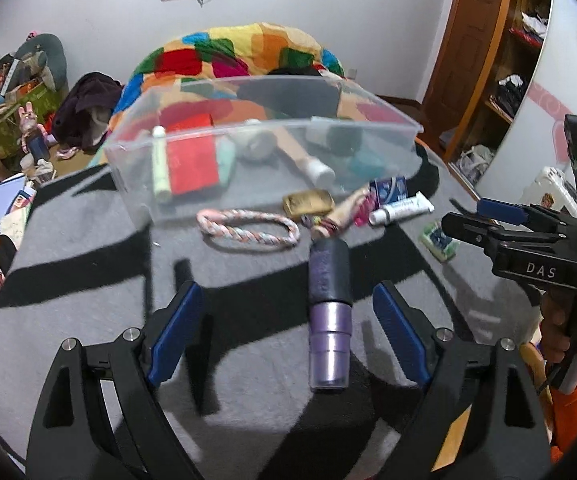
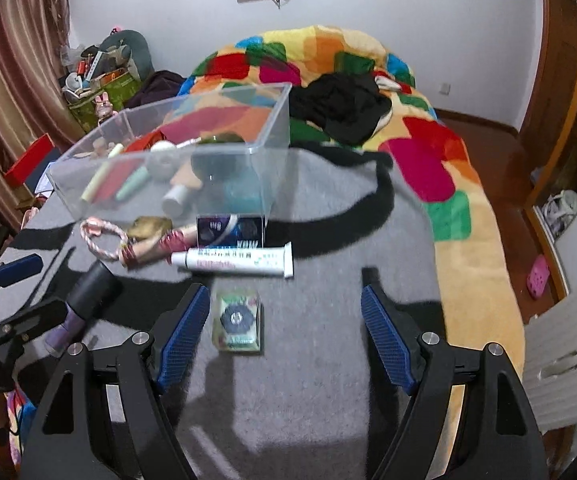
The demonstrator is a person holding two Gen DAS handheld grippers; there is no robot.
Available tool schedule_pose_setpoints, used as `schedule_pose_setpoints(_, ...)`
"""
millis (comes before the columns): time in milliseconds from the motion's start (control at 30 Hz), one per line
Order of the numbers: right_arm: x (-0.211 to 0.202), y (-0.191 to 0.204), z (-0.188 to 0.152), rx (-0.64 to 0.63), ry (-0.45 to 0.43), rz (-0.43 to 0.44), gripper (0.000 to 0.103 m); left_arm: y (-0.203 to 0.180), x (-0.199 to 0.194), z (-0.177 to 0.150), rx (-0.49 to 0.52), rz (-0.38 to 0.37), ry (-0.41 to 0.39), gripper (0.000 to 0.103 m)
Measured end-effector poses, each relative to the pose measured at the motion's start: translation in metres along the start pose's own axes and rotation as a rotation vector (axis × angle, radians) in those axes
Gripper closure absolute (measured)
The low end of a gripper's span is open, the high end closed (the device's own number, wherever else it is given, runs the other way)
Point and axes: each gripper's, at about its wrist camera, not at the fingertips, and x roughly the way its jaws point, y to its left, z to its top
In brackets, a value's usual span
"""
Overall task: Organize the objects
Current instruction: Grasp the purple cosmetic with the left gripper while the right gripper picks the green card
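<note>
A clear plastic bin [image 1: 140,160] [image 2: 272,136] stands at the far side of the grey-and-black mat and holds several small items. In front of it lie a pink braided rope ring [image 1: 248,226] [image 2: 102,240], a white tube [image 1: 402,209] [image 2: 234,262], a dark blue packet [image 2: 230,230] and a small green packet [image 1: 440,242] [image 2: 238,320]. A purple-and-black cylinder [image 1: 328,312] [image 2: 84,300] lies between the fingers of my open left gripper [image 1: 288,332], untouched. My right gripper [image 2: 286,336] is open, with the green packet just inside its left finger.
The mat [image 2: 328,380] lies on a bed with a colourful patchwork quilt [image 2: 428,160] and black clothing [image 2: 340,108] behind the bin. Clutter sits on the floor at left [image 1: 16,92]. A wooden shelf unit [image 1: 500,60] stands at right.
</note>
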Motion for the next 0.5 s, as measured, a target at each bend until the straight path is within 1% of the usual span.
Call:
schedule_pose_setpoints(133, 0.005, 0.008, -0.007, -0.026, 0.007, -0.009, 0.028, -0.008, 0.006, -0.003, 0.014, 0.010, 0.000, 0.016)
schedule_pose_setpoints(167, 0.007, 0.010, -0.009, -0.038, 0.010, -0.011, 0.029, -0.009, 0.006, -0.003, 0.017, 0.010, -0.001, 0.018)
schedule_pose_setpoints(200, 0.007, 0.012, -0.011, -0.046, 0.009, -0.013, 0.030, -0.011, 0.007, -0.003, 0.021, 0.011, -0.002, 0.023)
schedule_pose_setpoints(233, 0.009, 0.013, -0.012, -0.054, 0.011, -0.015, 0.037, -0.012, 0.009, -0.003, 0.025, 0.012, 0.000, 0.025)
schedule_pose_setpoints(267, 0.011, 0.015, -0.014, -0.060, 0.022, -0.014, 0.046, -0.014, 0.011, -0.004, 0.029, 0.010, 0.007, 0.030)
schedule_pose_setpoints(300, 0.013, 0.016, -0.016, -0.065, 0.033, -0.010, 0.051, -0.014, 0.014, -0.003, 0.029, 0.006, 0.012, 0.036)
schedule_pose_setpoints(333, 0.014, 0.018, -0.018, -0.072, 0.027, -0.019, 0.053, -0.015, 0.016, -0.004, 0.027, -0.002, 0.019, 0.039)
schedule_pose_setpoints(367, 0.012, 0.020, -0.020, -0.084, 0.013, -0.028, 0.060, -0.015, 0.020, -0.005, 0.025, -0.007, 0.027, 0.044)
schedule_pose_setpoints(400, 0.011, 0.022, -0.021, -0.091, 0.011, -0.020, 0.065, -0.017, 0.020, -0.007, 0.032, 0.016, 0.010, 0.049)
schedule_pose_setpoints(433, 0.009, 0.023, -0.022, -0.096, 0.009, -0.013, 0.074, -0.020, 0.020, -0.007, 0.044, 0.028, 0.002, 0.053)
schedule_pose_setpoints(467, 0.009, 0.024, -0.022, -0.103, 0.007, -0.012, 0.081, -0.021, 0.020, -0.008, 0.051, 0.031, -0.003, 0.064)
schedule_pose_setpoints(500, 0.008, 0.025, -0.022, -0.104, 0.007, -0.015, 0.081, -0.022, 0.019, -0.008, 0.054, 0.023, -0.006, 0.074)
